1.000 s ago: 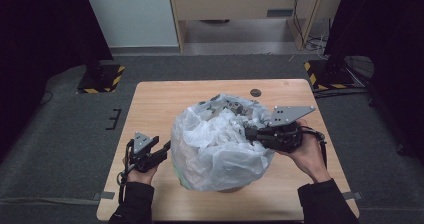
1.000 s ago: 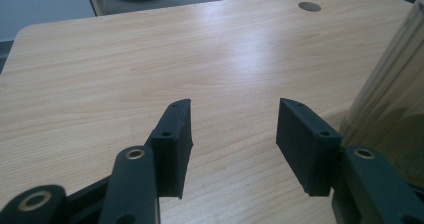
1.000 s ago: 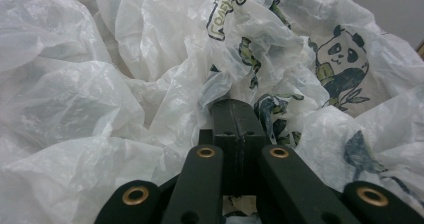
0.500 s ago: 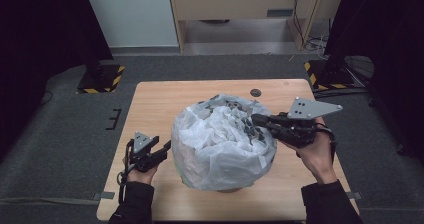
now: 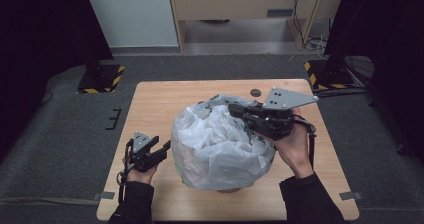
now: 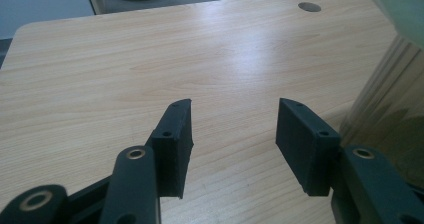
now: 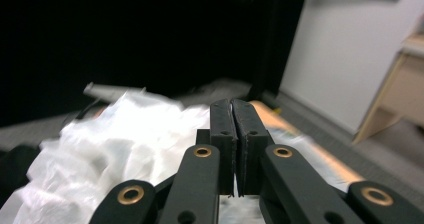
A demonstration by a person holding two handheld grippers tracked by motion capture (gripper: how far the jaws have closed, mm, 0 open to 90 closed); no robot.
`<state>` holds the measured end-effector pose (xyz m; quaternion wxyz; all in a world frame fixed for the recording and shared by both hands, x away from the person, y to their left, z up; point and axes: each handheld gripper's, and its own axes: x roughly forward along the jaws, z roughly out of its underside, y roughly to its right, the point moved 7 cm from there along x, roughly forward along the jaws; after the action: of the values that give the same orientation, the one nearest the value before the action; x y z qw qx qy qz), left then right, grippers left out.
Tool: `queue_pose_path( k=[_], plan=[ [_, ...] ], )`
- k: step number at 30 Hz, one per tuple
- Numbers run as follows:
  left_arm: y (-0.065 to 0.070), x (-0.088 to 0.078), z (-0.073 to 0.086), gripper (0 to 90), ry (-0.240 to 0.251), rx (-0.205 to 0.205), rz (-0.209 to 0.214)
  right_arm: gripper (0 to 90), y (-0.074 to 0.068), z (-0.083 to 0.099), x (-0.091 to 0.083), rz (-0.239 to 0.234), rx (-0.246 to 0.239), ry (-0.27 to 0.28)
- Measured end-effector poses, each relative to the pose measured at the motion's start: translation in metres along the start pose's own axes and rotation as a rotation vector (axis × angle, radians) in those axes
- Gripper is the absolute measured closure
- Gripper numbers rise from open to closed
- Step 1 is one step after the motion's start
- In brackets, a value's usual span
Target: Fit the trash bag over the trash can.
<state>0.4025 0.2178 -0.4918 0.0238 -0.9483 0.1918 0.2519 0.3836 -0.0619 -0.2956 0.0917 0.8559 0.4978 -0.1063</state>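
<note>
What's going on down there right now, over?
Left gripper open, idle beside bag. Right gripper shut above bag; grip on plastic unclear. Nothing in the way.

Lab: black curtains (image 5: pixel 45 29), hazard-striped stands (image 5: pixel 100 79)

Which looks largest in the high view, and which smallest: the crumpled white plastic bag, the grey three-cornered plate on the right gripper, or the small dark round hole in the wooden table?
1. Crumpled white plastic bag, clearly largest.
2. Grey three-cornered plate; raised nearer the camera, so somewhat flattered.
3. Small dark round hole, smallest.
</note>
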Motion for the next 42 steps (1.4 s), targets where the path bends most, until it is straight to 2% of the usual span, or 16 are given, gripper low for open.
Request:
queue_pose_path(
  k=[1, 5, 9, 12, 14, 17, 23, 26, 29, 32, 37, 40, 42],
  plan=[
    [0.0, 0.0, 0.0, 48.5, 0.0, 0.0, 0.0, 89.9, -0.001, 0.004, 0.003, 0.011, -0.016, -0.037],
    [0.0, 0.0, 0.0, 48.5, -0.002, 0.002, -0.001, 90.0, -0.002, 0.024, 0.011, -0.01, -0.029, -0.168],
    [0.0, 0.001, 0.0, 48.6, -0.004, 0.004, -0.001, 90.0, -0.003, 0.041, 0.011, -0.047, -0.021, -0.261],
    [0.001, 0.001, 0.0, 48.6, -0.004, 0.005, -0.001, 90.0, -0.001, 0.05, 0.009, -0.057, -0.009, -0.304],
    [0.001, 0.001, 0.001, 48.6, -0.005, 0.005, 0.0, 90.0, -0.001, 0.051, 0.009, -0.064, 0.014, -0.31],
    [0.001, 0.001, 0.001, 48.6, -0.005, 0.005, 0.001, 90.0, -0.003, 0.052, 0.012, -0.07, 0.02, -0.345],
    [0.0, 0.0, 0.0, 48.6, -0.004, 0.005, 0.002, 88.1, -0.006, 0.061, 0.023, -0.067, 0.006, -0.407],
    [0.0, 0.0, 0.001, 48.6, -0.008, 0.006, 0.002, 86.7, -0.005, 0.058, 0.019, -0.077, 0.029, -0.335],
    [0.0, 0.0, 0.0, 48.6, -0.006, 0.008, 0.001, 83.5, -0.003, 0.053, 0.015, -0.061, 0.043, -0.271],
    [0.0, 0.0, 0.0, 48.6, -0.006, 0.005, 0.002, 79.0, 0.001, 0.043, 0.008, -0.031, 0.036, -0.2],
    [0.0, 0.0, 0.0, 48.6, -0.004, 0.004, 0.002, 69.3, 0.009, 0.022, -0.006, 0.045, 0.032, -0.065],
    [0.0, 0.0, 0.0, 48.7, -0.004, 0.005, 0.001, 56.0, 0.013, 0.006, -0.01, 0.085, 0.034, -0.008],
    [0.0, 0.0, 0.0, 48.6, -0.004, 0.005, 0.002, 52.6, 0.013, -0.004, -0.009, 0.101, 0.032, 0.016]
  ],
)
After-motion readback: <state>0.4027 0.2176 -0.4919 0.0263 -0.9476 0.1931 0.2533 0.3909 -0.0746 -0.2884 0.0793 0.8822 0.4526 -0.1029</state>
